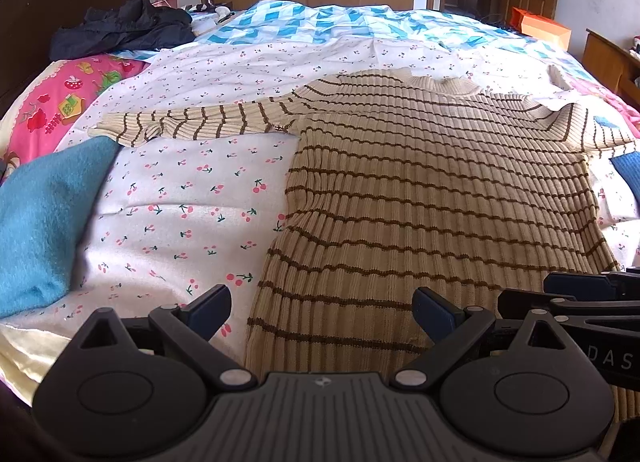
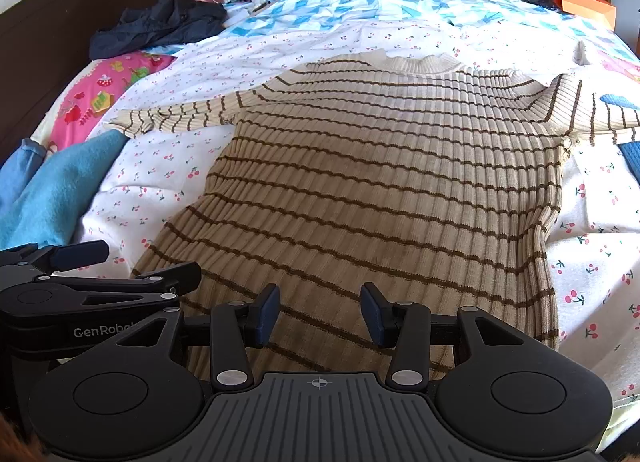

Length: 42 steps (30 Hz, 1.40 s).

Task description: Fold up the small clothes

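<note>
A beige ribbed sweater with brown stripes lies flat on the bed, collar far, hem near, both sleeves spread out; it also shows in the right wrist view. My left gripper is open and empty, over the hem's left part. My right gripper is open and empty, over the middle of the hem. The right gripper shows at the right edge of the left wrist view. The left gripper shows at the left of the right wrist view.
The bed has a white cherry-print sheet. A blue cloth lies left, a pink pillow and dark clothing behind it. A blue-checked quilt covers the far side. An orange box stands right.
</note>
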Each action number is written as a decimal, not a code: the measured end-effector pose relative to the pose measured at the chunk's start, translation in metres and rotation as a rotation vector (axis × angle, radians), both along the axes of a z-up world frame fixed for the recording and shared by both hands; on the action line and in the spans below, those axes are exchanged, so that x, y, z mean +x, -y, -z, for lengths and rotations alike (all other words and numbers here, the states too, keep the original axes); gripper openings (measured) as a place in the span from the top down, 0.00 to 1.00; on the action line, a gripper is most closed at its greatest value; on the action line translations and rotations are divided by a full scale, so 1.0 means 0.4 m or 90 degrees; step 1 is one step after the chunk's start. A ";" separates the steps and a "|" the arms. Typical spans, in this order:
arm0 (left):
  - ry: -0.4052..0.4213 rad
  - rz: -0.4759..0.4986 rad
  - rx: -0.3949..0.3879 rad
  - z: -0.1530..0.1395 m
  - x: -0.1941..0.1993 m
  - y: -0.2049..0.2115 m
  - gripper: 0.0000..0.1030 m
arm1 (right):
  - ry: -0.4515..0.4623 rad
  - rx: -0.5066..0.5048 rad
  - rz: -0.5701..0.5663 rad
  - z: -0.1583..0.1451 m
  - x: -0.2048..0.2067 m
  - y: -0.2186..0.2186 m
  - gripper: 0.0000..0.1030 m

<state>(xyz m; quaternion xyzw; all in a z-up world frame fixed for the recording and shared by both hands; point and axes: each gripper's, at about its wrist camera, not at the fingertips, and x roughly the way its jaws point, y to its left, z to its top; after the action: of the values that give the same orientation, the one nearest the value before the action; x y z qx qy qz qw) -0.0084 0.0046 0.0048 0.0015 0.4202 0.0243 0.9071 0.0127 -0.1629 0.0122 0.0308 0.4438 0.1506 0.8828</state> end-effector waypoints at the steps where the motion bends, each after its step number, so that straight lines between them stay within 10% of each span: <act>1: 0.000 -0.001 -0.001 0.000 -0.001 0.000 0.02 | 0.000 0.001 0.000 0.000 0.000 0.001 0.57; 42: -0.019 0.014 0.005 0.011 0.008 0.026 0.02 | -0.004 0.018 0.028 0.015 -0.007 0.026 0.57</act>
<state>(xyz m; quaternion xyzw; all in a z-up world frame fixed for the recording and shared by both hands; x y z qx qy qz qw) -0.0050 -0.0059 0.0006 0.0104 0.4338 0.0157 0.9008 0.0097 -0.1735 0.0062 0.0532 0.4439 0.1372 0.8839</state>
